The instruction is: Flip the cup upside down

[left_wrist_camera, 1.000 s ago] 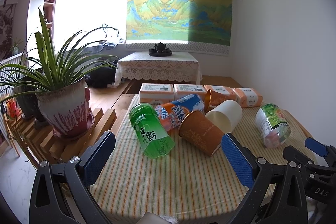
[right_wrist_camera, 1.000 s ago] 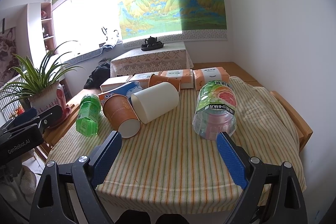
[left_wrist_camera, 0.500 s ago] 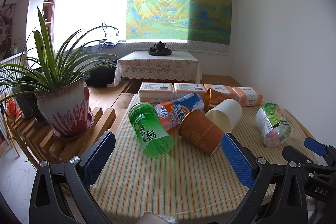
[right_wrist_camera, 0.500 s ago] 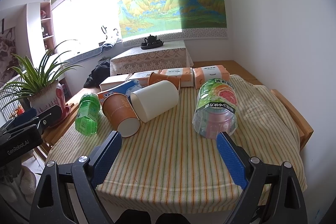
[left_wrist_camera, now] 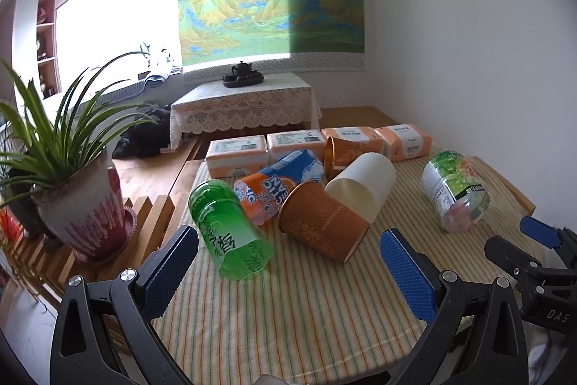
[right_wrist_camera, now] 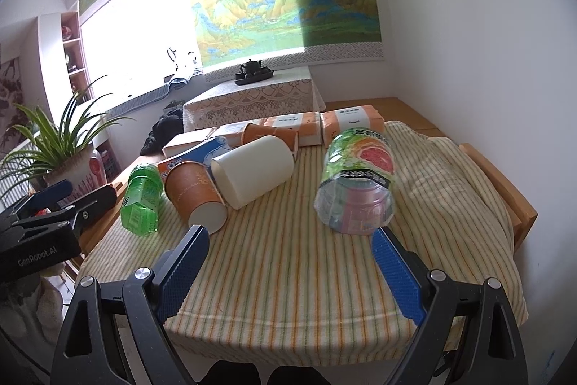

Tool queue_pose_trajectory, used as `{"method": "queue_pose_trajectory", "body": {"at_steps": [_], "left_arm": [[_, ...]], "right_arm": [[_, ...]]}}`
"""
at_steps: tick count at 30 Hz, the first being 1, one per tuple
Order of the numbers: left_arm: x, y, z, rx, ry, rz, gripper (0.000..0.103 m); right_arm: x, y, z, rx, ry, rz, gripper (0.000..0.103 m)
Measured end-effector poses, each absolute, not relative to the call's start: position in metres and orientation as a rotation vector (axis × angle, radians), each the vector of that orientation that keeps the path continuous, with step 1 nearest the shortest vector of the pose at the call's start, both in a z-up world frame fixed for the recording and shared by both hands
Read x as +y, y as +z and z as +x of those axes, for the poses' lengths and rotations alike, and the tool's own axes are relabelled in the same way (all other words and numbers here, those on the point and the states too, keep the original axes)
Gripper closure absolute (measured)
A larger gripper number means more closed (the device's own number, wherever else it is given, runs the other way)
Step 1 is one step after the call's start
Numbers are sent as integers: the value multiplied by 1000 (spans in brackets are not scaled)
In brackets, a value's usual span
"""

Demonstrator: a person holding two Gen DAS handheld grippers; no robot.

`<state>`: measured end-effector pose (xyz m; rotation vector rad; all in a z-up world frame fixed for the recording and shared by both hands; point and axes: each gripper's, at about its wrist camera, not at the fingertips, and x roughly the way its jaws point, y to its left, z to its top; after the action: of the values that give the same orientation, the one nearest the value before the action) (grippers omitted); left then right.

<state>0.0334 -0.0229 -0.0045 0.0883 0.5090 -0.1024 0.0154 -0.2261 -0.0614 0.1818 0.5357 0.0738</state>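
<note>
My left gripper hangs over the near edge of the table, its blue-padded fingers spread wide with nothing between them. My right gripper is likewise released, its fingers parted and empty above the striped cloth that covers the table.

Just past my left fingers lies a green plastic bottle on its side, its base toward me. Beside it, a brown paper cup lies tipped over, its open mouth facing the near right, and a white cup rests on its side right behind it, touching it. From the right wrist view the white cup shows its mouth turned toward the left, leaning against the brown paper cup. None of the cups stands upright or inverted; all lie on their sides.

Off to the right, well apart from that cluster, a clear wrapped stack of cups with a grapefruit label lies on the cloth, just beyond my right fingers.

Behind the brown cup lies an orange and blue cup, and further back a second brown cup lies in front of a row of tissue packs along the far edge. To the left, a potted plant stands on a slatted wooden rack.
</note>
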Motion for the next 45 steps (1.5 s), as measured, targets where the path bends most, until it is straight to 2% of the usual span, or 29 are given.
{"method": "queue_pose_trajectory", "body": {"at_steps": [23,30,34,39,45], "left_arm": [[-90,6,92,533,-230,223,1],[-104,8,142,679,-332,279,1],[-122,5,183,830,-429,320,1],[-141,-11,230,986,-461,346,1],[-163,-33,248,1072,-466,443,3]], "right_arm": [[-270,-75,19,555,2,251,14],[-284,-82,19,563,-12,283,14],[-293,-88,19,570,-18,307,14],[-305,-92,16,571,-27,339,14],[-325,-96,8,566,-62,370,14]]}}
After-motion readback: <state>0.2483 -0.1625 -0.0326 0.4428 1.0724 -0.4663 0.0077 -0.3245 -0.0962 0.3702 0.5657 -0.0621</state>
